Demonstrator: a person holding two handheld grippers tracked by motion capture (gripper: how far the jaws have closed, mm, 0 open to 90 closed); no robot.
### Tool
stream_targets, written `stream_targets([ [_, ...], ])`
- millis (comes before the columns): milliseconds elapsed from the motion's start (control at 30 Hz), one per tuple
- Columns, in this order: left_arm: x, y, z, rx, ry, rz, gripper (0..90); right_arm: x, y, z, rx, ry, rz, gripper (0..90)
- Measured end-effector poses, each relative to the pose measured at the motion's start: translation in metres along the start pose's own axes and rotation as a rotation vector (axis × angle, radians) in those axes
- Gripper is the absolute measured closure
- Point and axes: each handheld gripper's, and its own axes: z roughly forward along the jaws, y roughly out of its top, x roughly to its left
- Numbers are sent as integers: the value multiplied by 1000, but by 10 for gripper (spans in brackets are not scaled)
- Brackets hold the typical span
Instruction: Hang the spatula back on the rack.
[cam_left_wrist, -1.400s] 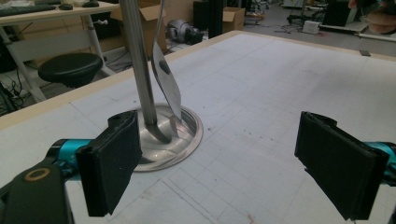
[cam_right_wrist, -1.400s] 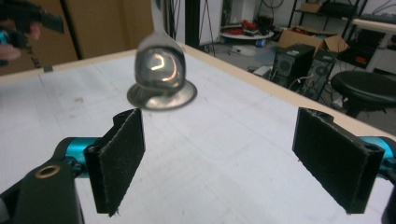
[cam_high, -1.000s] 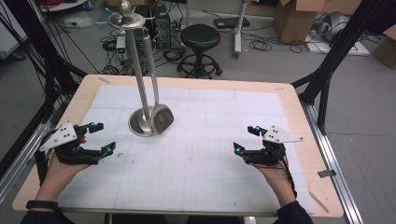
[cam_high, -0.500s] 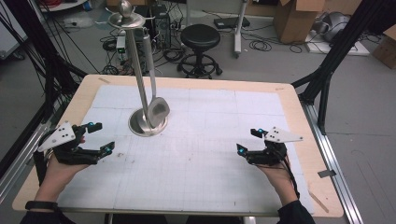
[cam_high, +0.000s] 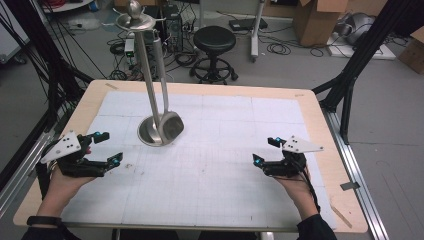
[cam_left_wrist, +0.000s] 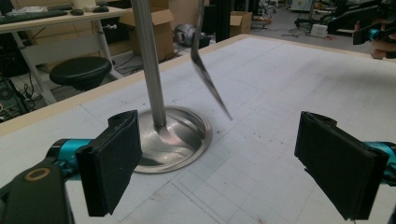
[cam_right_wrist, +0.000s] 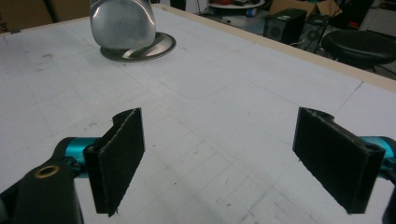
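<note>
On the white gridded table mat (cam_high: 225, 150), far left: polished steel stand with round base (cam_high: 150, 136), steel spatula (cam_high: 170, 125) hanging. I hold left gripper (cam_high: 107, 148) and right gripper (cam_high: 265, 151) wide, empty, well apart.

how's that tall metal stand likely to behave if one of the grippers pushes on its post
The stand looks rigid, polished metal, so it probably won't flex. Its post is tall over a fairly small round base, so a push high up could tip it; low down it may slide on the smooth white mat. The hanging spatula would likely swing.
</note>
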Motion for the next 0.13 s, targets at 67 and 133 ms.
stream_targets([
  [67, 0, 0, 0, 0, 0, -3, 151, -1, 0, 0, -3, 2, 3, 161],
  [133, 0, 0, 0, -1, 1, -2, 151, -1, 0, 0, -2, 0, 6, 161],
])
